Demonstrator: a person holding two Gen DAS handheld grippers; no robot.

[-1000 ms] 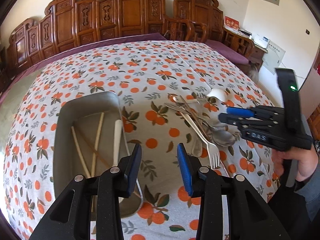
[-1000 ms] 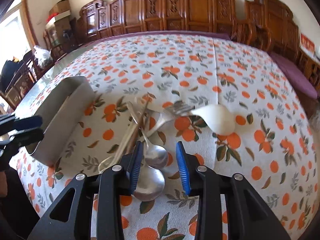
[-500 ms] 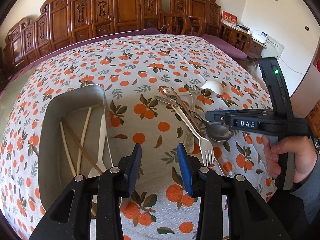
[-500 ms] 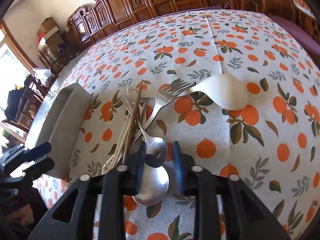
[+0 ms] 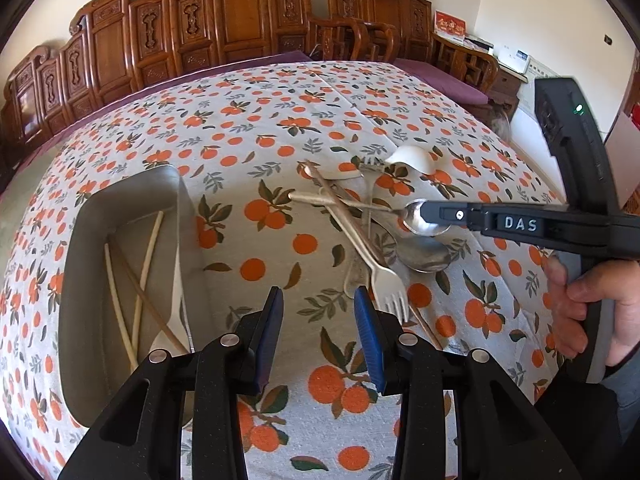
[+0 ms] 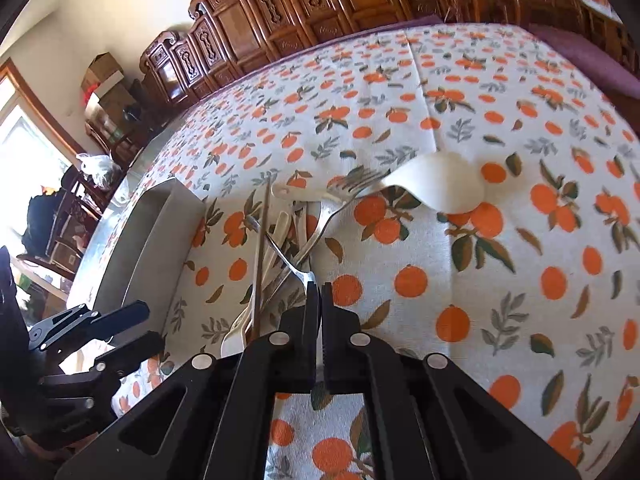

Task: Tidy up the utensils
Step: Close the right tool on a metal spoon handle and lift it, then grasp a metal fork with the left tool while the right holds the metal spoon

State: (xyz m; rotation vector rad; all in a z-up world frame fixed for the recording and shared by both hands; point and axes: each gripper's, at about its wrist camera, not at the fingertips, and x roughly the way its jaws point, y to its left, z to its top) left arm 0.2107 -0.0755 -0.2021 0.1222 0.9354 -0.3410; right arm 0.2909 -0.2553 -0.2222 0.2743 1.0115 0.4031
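A pile of utensils lies on the orange-print tablecloth: a white ladle, metal forks, a large metal spoon and a brown chopstick. My right gripper is shut on the bowl of a small metal spoon, whose handle points back over the pile. A grey tray on the left holds chopsticks and a white utensil. My left gripper is open and empty, between tray and pile.
Carved wooden chairs line the far side of the table. A purple cloth shows under the tablecloth's far edge. The table's left edge runs just beyond the tray.
My right gripper has tilted down over the pile and closed on the small metal spoon's bowl. My left gripper has stayed open, shifting slightly right of the tray.
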